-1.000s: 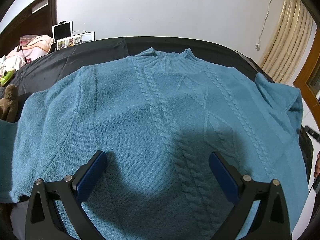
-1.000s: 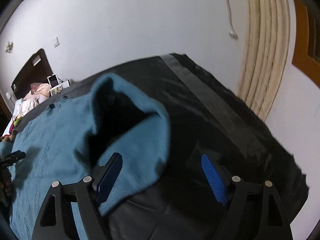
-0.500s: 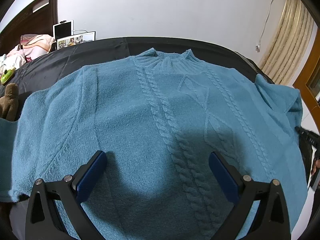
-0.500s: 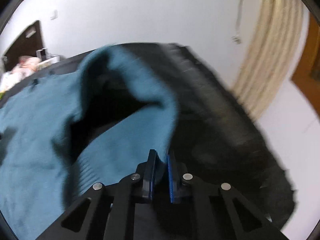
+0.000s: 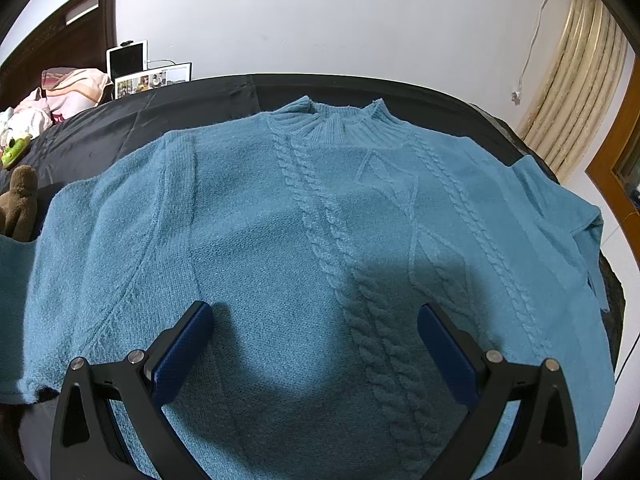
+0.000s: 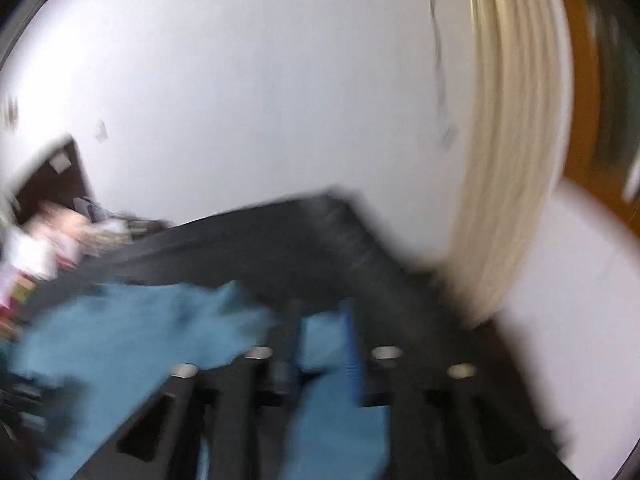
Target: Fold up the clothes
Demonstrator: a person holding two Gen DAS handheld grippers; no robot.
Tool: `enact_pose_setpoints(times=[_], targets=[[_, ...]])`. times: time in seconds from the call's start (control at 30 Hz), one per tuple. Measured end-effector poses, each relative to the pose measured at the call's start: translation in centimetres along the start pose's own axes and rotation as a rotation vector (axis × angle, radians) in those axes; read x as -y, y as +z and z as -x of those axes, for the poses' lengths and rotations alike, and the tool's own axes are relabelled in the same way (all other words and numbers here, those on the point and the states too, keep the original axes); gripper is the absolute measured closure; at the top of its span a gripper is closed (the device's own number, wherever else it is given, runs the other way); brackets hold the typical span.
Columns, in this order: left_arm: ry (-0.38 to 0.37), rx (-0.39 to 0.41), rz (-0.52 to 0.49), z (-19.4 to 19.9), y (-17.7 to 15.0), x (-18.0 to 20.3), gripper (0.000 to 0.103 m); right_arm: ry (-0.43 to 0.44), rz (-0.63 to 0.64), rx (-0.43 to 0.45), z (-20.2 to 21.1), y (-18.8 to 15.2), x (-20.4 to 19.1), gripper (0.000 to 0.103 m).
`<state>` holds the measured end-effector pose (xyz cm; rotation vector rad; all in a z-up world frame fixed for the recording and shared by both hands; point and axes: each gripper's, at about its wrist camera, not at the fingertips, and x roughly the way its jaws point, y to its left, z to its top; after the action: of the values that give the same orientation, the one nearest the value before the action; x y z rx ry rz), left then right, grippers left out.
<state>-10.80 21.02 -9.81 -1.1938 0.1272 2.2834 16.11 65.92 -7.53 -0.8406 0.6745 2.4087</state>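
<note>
On the bed [image 5: 120, 128], the sweater [image 5: 280, 220] lies flat, front up, under the released left tongs [image 5: 316, 344]. Right tongs [image 6: 322, 344], clenched on a sleeve [image 6: 336, 400], appear blurred: a fast pull may drag the unpinned body askew, or the knit may slip out.

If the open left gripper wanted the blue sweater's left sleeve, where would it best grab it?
Probably at the cuff end of the left sleeve, coming in from the sweater's left side. The sleeve lies flat and spread outward there, its edge free over the dark cover, so the left gripper could pinch one layer.
</note>
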Motion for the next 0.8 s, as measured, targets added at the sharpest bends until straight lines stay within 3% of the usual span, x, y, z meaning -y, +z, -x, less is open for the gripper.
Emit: enact_pose_setpoints(times=[0.03, 0.07, 0.13, 0.67, 0.8], targets=[[-0.002, 0.000, 0.001, 0.0, 0.0, 0.0, 0.001, 0.040, -0.037, -0.005, 0.1, 0.3, 0.2, 0.007], [-0.002, 0.001, 0.002, 0.0, 0.0, -0.1, 0.001, 0.080, -0.074, -0.009, 0.2, 0.6, 0.4, 0.004], [-0.001, 0.001, 0.001, 0.0, 0.0, 0.0, 0.001, 0.153, -0.145, -0.020, 0.3, 1.1, 0.8, 0.004], [0.006, 0.000, -0.003, -0.1, 0.1, 0.1, 0.001, 0.260, -0.498, -0.190, -7.0, -0.1, 2.6, 0.004], [0.008, -0.001, -0.005, -0.1, 0.1, 0.1, 0.001, 0.246, -0.502, -0.202, -8.7, 0.3, 2.5, 0.006]])
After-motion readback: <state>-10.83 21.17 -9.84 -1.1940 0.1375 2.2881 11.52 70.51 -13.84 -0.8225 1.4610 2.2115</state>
